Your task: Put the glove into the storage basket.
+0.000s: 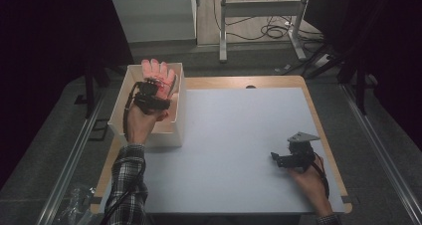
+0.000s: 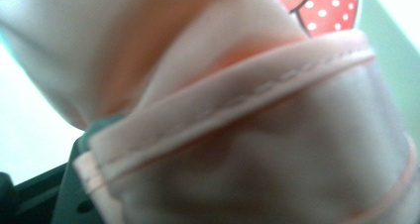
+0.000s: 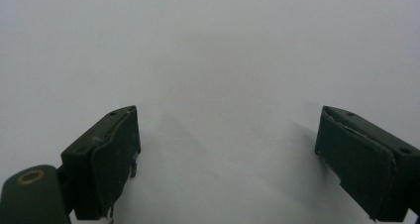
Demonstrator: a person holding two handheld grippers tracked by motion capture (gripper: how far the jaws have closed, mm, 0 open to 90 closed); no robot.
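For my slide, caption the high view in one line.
Left gripper lowers a pink glove into the white box; right gripper rests open over the table.

Left gripper up and forward gripping cloth, right gripper parked low with jaws wide.

My left forearm, in a plaid sleeve, reaches up the left side of the high view, the left hand wrapped around the left gripper with its nose aimed away from me. In the left gripper view pink fabric lies right against the lens over one dark jaw, so I read the jaws as pinched on it. My right hand sits near the lower right of the high view, holding the right gripper pointed left, grey plate on top. Its two black jaws stand well apart with nothing between them.
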